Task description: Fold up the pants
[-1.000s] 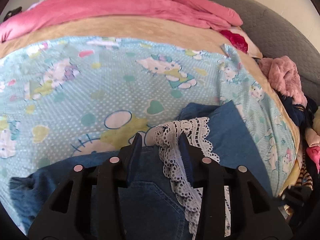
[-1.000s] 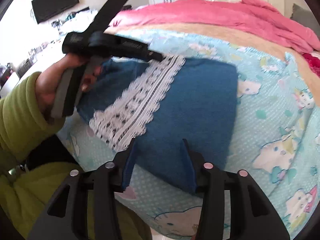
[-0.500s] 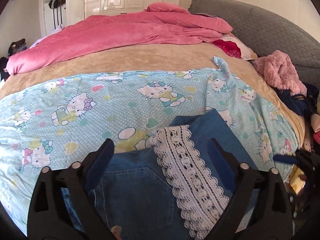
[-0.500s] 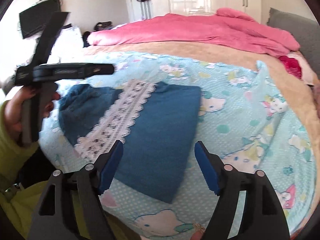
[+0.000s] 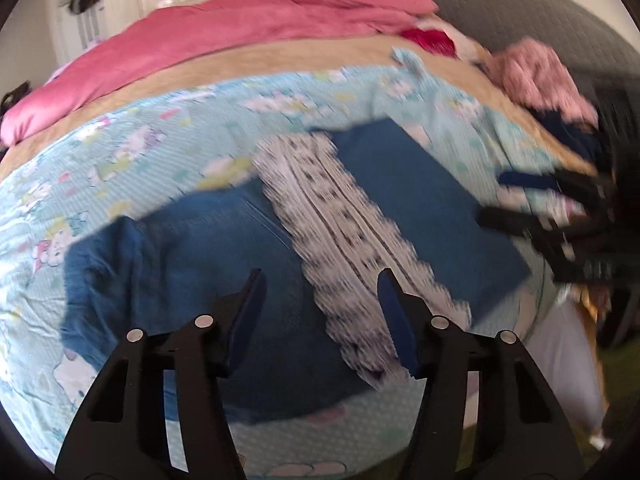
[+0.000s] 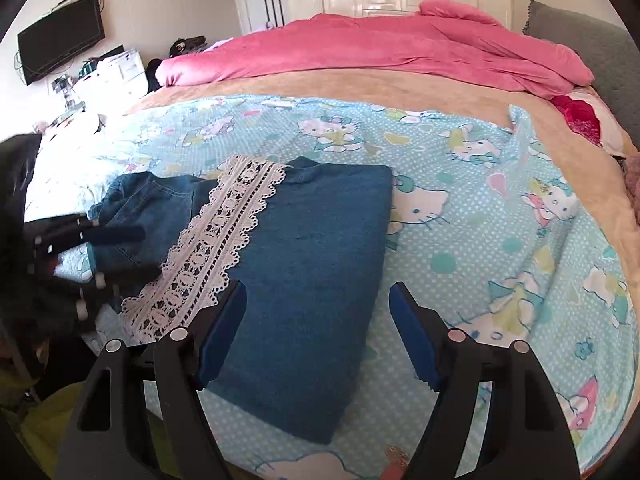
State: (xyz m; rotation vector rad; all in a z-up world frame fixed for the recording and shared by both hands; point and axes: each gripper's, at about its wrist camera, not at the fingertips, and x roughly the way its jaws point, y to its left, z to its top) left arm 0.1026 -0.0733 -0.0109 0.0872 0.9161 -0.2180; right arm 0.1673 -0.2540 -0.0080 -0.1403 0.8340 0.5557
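So, starting at the right gripper (image 6: 316,332): its jaws stand wide apart with nothing between the pads, hovering just above the near end of the folded pants (image 6: 304,264). The left gripper (image 5: 320,316) has its jaws about half apart after just closing in a bit, and nothing's clamped in there either. It hangs over the denim near the lace strip (image 5: 340,240), not touching it as far as I can tell (that view is pretty motion-blurred).

The pants are blue denim, folded into a rough rectangle and lying flat on the cartoon-cat sheet (image 6: 480,208) near the front edge of the bed. In the right wrist view the smooth folded panel has its long axis running from the near edge away toward the far side of the bed, tilted slightly left. The white lace band runs along its left side, diagonal from lower left to upper right. Left of the lace, the waist part with a back pocket pokes out sideways, a bit rumpled.

Beyond the sheet there's a tan blanket (image 6: 360,84), then a pink duvet (image 6: 380,48) bunched across the far side, with a grey headboard (image 6: 592,40) off to the right. A TV (image 6: 60,46) hangs on the left wall.
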